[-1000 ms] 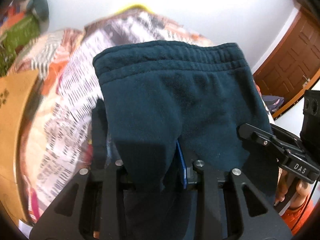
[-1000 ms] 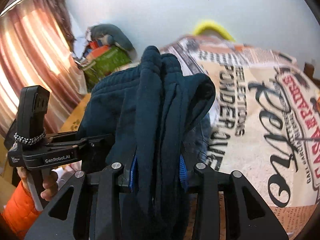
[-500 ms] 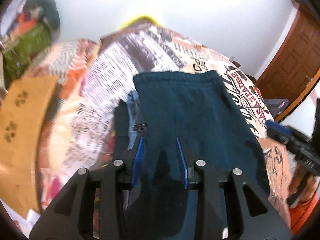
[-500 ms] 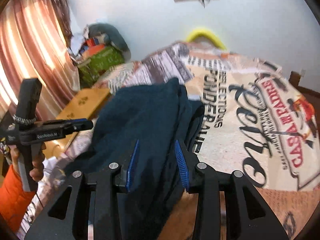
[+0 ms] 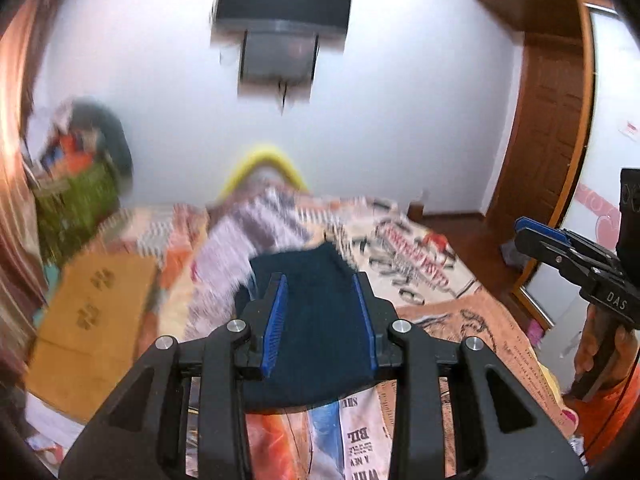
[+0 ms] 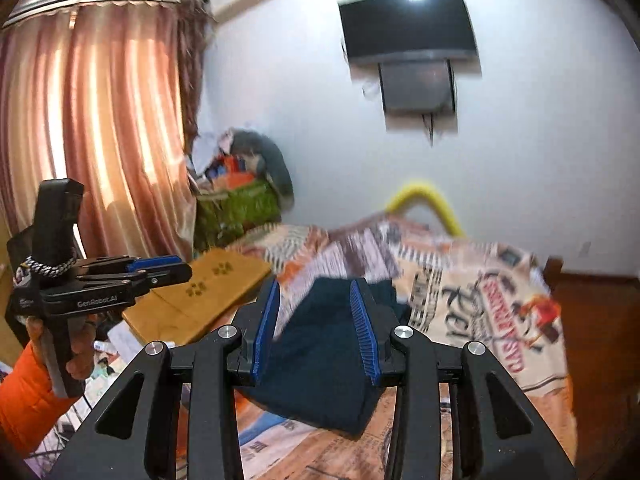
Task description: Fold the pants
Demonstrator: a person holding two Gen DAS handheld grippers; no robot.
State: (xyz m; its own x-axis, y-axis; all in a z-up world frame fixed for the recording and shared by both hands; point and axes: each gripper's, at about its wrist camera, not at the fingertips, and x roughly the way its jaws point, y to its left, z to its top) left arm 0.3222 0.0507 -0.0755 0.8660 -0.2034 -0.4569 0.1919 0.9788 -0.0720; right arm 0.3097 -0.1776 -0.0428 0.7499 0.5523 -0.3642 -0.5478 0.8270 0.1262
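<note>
The dark teal pants (image 5: 316, 328) lie folded in a compact stack on the printed bedspread (image 5: 424, 264). They also show in the right wrist view (image 6: 332, 364). My left gripper (image 5: 321, 284) is open and empty, raised above and behind the pants. My right gripper (image 6: 314, 288) is open and empty, also lifted clear of them. The right gripper shows at the right edge of the left wrist view (image 5: 520, 228). The left gripper shows at the left of the right wrist view (image 6: 184, 268).
A flat tan cardboard box (image 5: 96, 316) lies left of the bed. A heap of clothes and a green bag (image 6: 244, 192) sits by the curtain (image 6: 100, 120). A wall screen (image 5: 280, 28) hangs ahead. A wooden door (image 5: 552, 108) is at the right.
Both grippers have let go of the pants, opened, and pulled up and back. The pants have dropped onto the bed as a folded stack.
</note>
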